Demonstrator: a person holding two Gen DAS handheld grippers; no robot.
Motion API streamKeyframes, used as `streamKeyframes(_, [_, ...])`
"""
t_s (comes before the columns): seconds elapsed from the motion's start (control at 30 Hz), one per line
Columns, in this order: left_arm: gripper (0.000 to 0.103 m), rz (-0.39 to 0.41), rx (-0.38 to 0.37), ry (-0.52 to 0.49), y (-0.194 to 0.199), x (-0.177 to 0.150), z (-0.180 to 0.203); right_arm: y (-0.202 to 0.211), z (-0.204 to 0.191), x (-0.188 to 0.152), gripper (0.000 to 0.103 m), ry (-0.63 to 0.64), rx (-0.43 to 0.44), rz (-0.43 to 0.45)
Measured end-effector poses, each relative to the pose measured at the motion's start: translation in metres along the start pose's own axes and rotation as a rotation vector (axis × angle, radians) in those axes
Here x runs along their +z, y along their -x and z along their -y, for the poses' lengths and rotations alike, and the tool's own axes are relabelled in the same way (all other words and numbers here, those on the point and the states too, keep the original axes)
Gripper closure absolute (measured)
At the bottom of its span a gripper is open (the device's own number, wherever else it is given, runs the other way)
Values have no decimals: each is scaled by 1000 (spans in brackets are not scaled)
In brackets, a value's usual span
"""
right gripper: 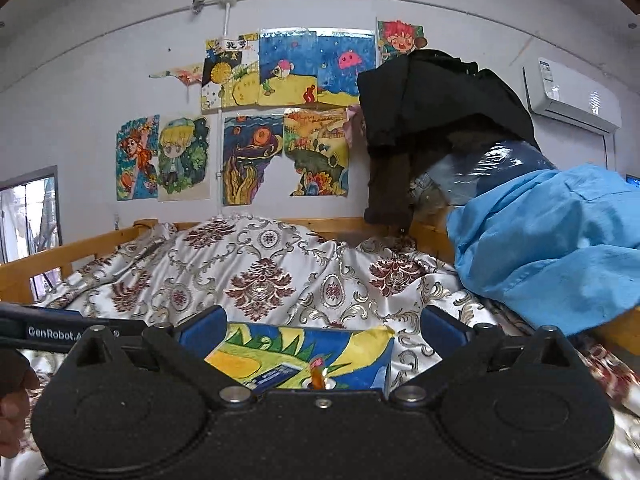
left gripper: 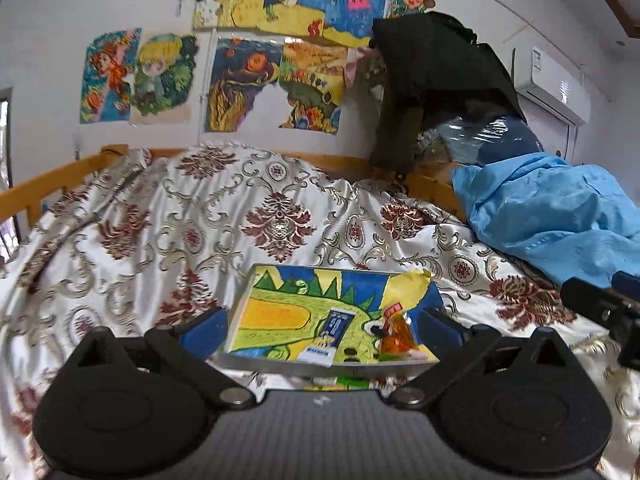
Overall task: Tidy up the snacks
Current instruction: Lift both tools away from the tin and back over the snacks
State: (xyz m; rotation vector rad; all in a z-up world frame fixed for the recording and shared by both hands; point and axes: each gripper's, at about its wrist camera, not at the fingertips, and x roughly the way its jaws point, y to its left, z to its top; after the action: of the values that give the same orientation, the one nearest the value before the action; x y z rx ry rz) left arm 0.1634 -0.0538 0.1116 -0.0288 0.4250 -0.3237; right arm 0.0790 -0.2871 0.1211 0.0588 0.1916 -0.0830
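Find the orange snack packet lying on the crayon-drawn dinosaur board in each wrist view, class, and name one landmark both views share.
Left wrist view: the orange snack packet lies right of bottom centre, on the board's right part.
Right wrist view: the packet sits at bottom centre, mostly hidden behind the gripper body.
Shared landmark: the bright blue cloth heaped at the right on the bed.

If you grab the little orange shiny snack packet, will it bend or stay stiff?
The small orange shiny snack packet would probably bend and crinkle, since its wrapper already looks creased. It is likely light, being small and thin. It may slip a bit, because the film looks glossy and it rests on the smooth painted box.
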Motion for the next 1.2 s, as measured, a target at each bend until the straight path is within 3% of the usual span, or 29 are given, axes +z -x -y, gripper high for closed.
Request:
streamKeyframes(0.3, [0, 32, 4, -53, 72, -42, 2, 78, -20, -17, 1, 10, -9, 10])
streamKeyframes(0.67, [0, 47, 25, -82, 119, -79, 2, 127, -32, -56, 1, 15, -27, -55])
streamKeyframes(0.97, [0, -13, 61, -95, 131, -118, -9, 138, -32, -97, 1, -18, -52, -142])
streamKeyframes(1.2, [0, -111, 108, -89, 124, -133, -24, 134, -27, -111, 1, -74, -62, -206])
